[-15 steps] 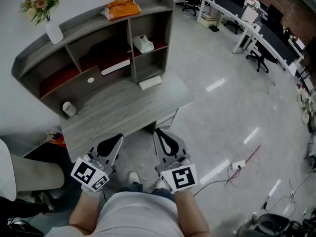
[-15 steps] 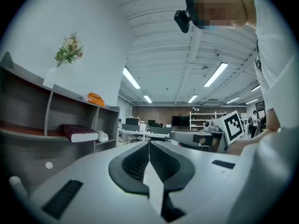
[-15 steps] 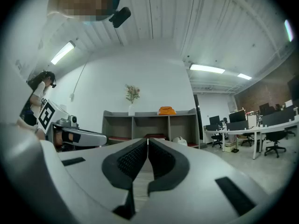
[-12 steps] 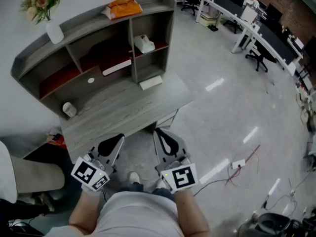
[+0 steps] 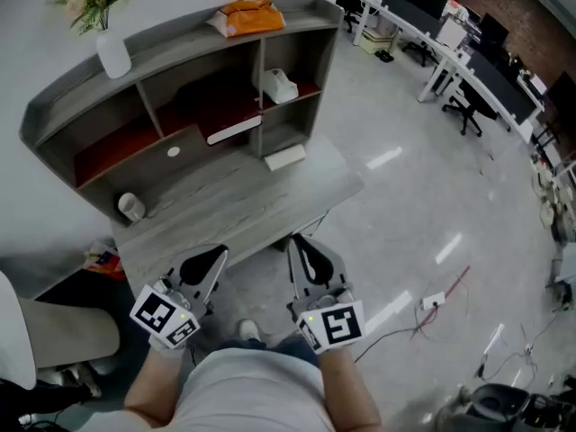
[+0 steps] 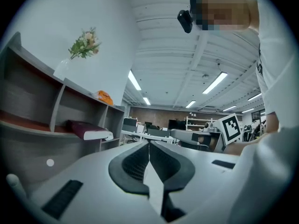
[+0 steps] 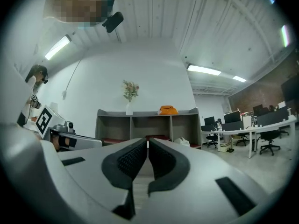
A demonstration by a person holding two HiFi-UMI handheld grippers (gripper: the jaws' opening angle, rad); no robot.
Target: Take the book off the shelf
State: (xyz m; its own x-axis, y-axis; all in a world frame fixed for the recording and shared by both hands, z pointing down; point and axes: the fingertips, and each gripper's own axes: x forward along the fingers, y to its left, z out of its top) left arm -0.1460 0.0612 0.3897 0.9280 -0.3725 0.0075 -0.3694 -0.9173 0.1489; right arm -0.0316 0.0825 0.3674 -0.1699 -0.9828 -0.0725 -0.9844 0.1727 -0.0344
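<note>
Office floor stretched off to my right toward rows of desks and chairs. Straight ahead stood the grey wooden bench [image 5: 225,210] with its shelf [image 5: 180,39] along the far edge. I judged that the task had not really started: I stood short of the bench, with both tools low and close to my body, well apart from anything on it.

The left tool [image 5: 205,266] had its jaws pressed together with nothing between them. The right tool [image 5: 306,257] was closed the same way, also empty.

The book [image 5: 234,130] lay flat on the red-lined board of the middle compartment, over toward the right-hand divider. It had a dark maroon cover, and the pale edge of its pages faced out toward me. From the left gripper view it looked fairly thick and appeared to reach the front lip of the board. Nothing rested on top of it, and the space above it in the compartment was free.

The next move, as I saw it, called for reaching one tool forward over the bench and spreading its jaws. That tool would then close across the book's thickness at the outward edge and draw it straight out, keeping clear of the divider.
</note>
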